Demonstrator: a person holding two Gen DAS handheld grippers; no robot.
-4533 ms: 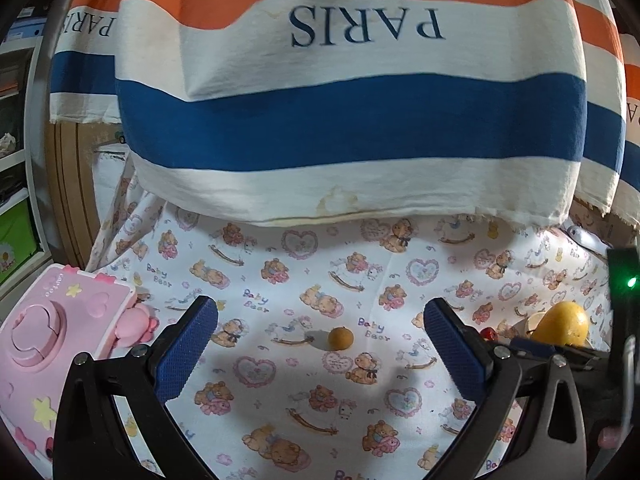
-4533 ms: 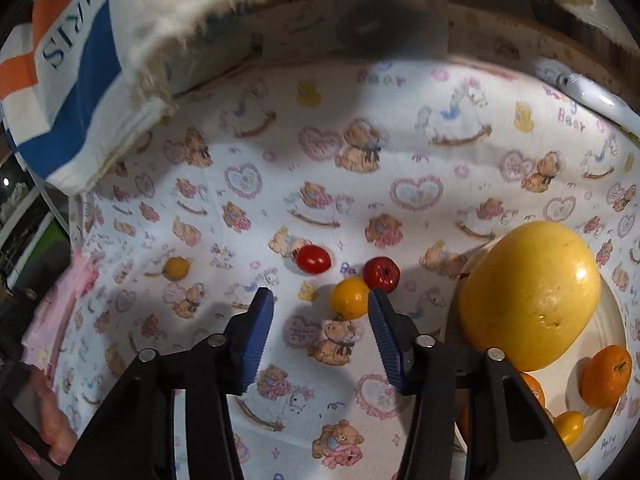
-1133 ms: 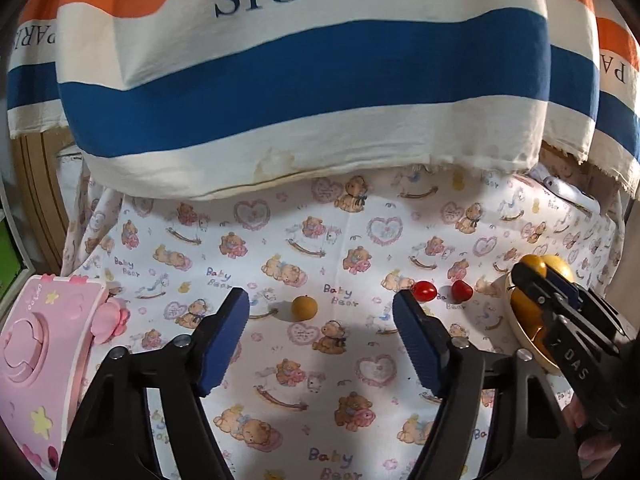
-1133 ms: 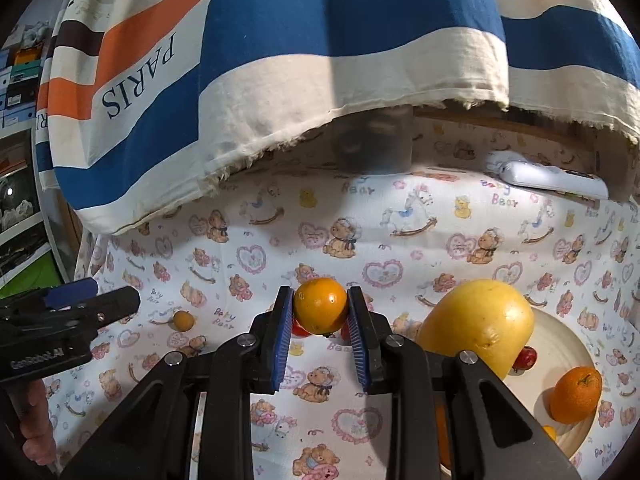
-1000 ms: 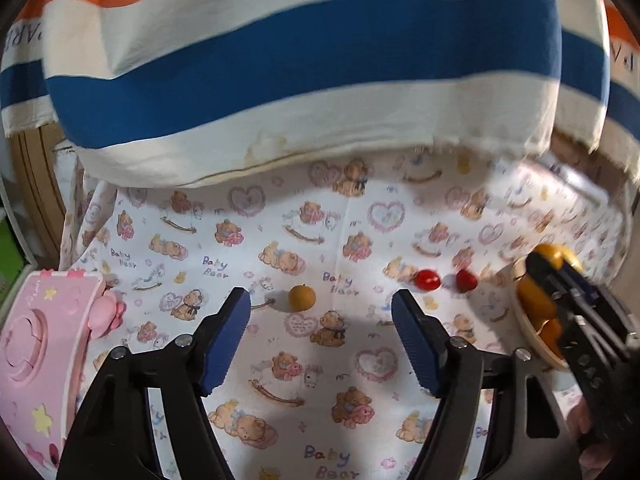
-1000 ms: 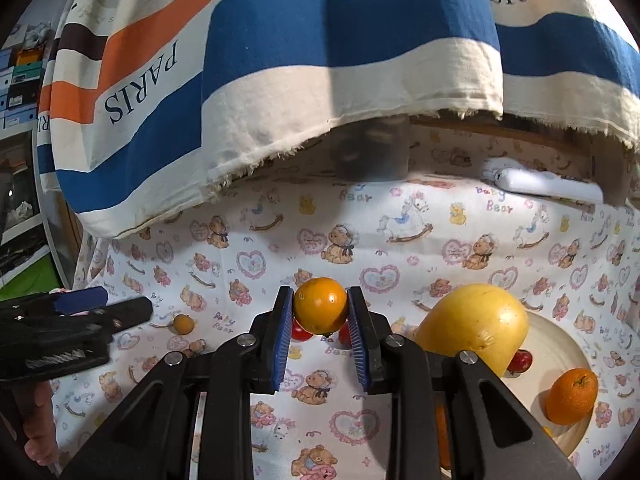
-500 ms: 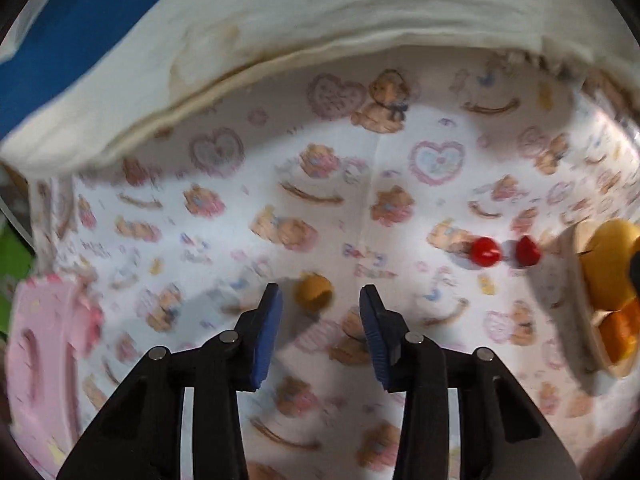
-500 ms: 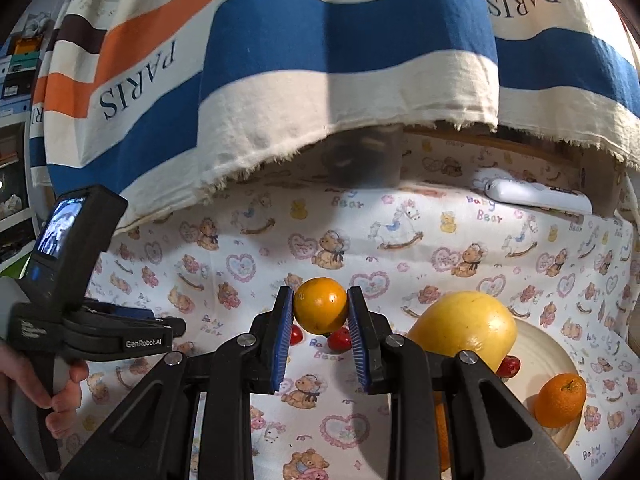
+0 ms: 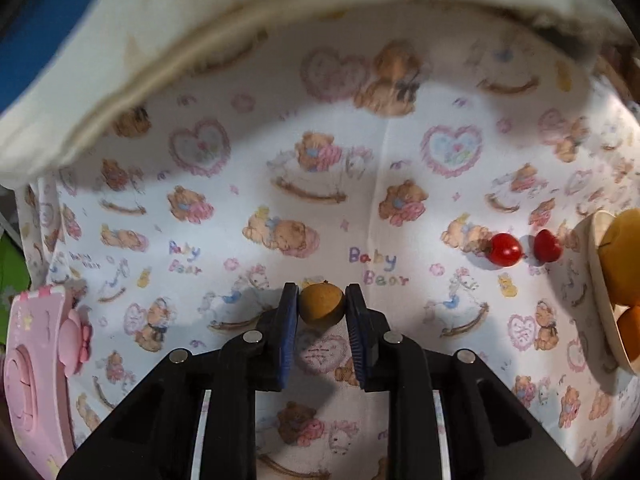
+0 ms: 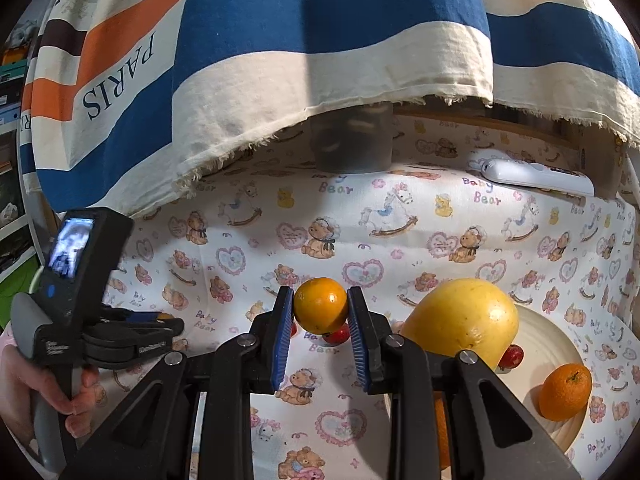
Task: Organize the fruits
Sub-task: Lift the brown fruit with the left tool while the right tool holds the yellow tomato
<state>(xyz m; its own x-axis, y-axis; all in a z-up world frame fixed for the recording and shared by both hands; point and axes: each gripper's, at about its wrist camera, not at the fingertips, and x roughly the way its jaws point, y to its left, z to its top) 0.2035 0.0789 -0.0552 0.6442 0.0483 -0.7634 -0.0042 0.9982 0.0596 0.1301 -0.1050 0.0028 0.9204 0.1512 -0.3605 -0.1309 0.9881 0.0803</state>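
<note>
Both grippers clenched on fruit
Left gripper (image 9: 322,306) pinches 1 brownish fruit (image 9: 322,303), seemingly touching the cloth (image 9: 240,200); right gripper (image 10: 320,310) grips an orange (image 10: 320,305).

My left wrist camera: rides behind my left claw (image 9: 322,306), angled steeply down, close over the bear-print cloth (image 9: 400,168). My right wrist camera: behind my right claw (image 10: 320,312), held higher and nearer level, facing the striped hanging cloth (image 10: 320,40). Shared ground: the bear-print cloth, the plate (image 9: 600,280) (image 10: 560,344), the red fruits (image 9: 505,250) (image 10: 338,334); the right view also takes in my left claw (image 10: 168,326).
</note>
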